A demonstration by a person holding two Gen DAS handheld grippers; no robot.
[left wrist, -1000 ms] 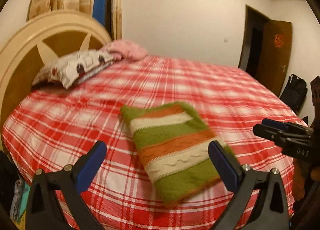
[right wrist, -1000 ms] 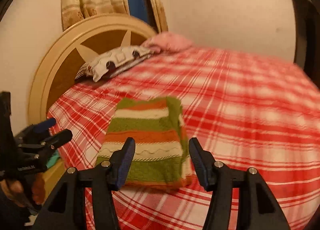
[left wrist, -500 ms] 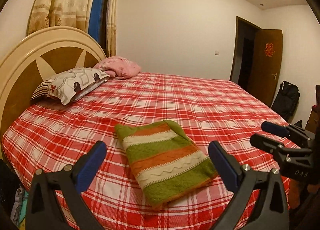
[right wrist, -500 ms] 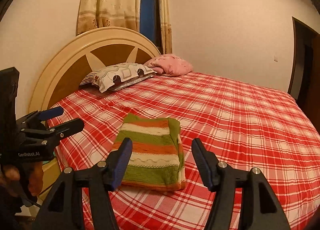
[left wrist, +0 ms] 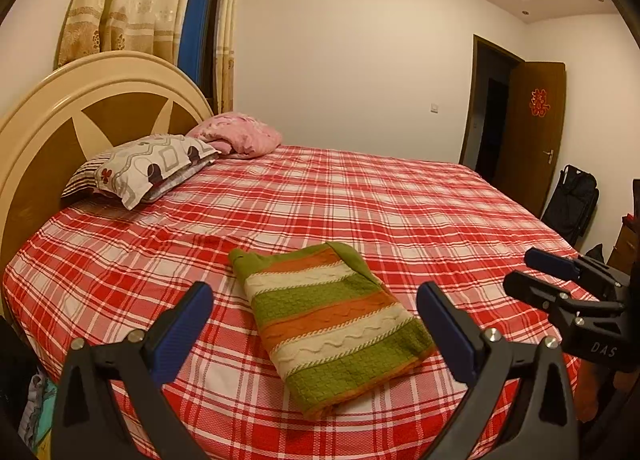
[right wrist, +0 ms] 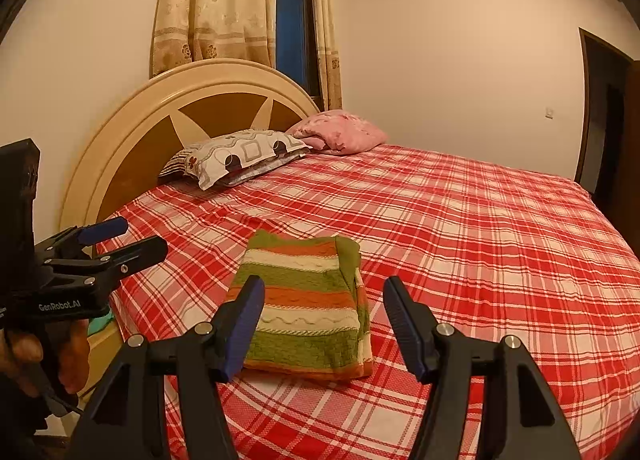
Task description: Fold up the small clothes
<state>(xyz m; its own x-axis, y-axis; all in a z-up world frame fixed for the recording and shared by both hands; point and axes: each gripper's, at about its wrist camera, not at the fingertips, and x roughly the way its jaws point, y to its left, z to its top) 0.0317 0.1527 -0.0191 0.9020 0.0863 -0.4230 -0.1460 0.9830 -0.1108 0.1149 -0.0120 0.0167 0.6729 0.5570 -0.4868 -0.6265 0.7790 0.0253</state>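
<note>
The folded knit garment with green, orange and cream stripes (left wrist: 332, 324) lies flat on the red-and-white plaid bedsheet (left wrist: 360, 196), touched by neither gripper. From the empty, wide-open left gripper (left wrist: 316, 320) its long axis runs 11 to 5 o'clock. From the right gripper (right wrist: 324, 324), whose jaws have just been opening and grip nothing, it lies at 12 o'clock, about equally near.

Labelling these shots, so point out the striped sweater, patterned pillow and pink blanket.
striped sweater (left wrist: 328, 324), left wrist view, middle orange stripe.
patterned pillow (left wrist: 148, 168), left wrist view, top face.
pink blanket (right wrist: 344, 132), right wrist view, top.
</note>
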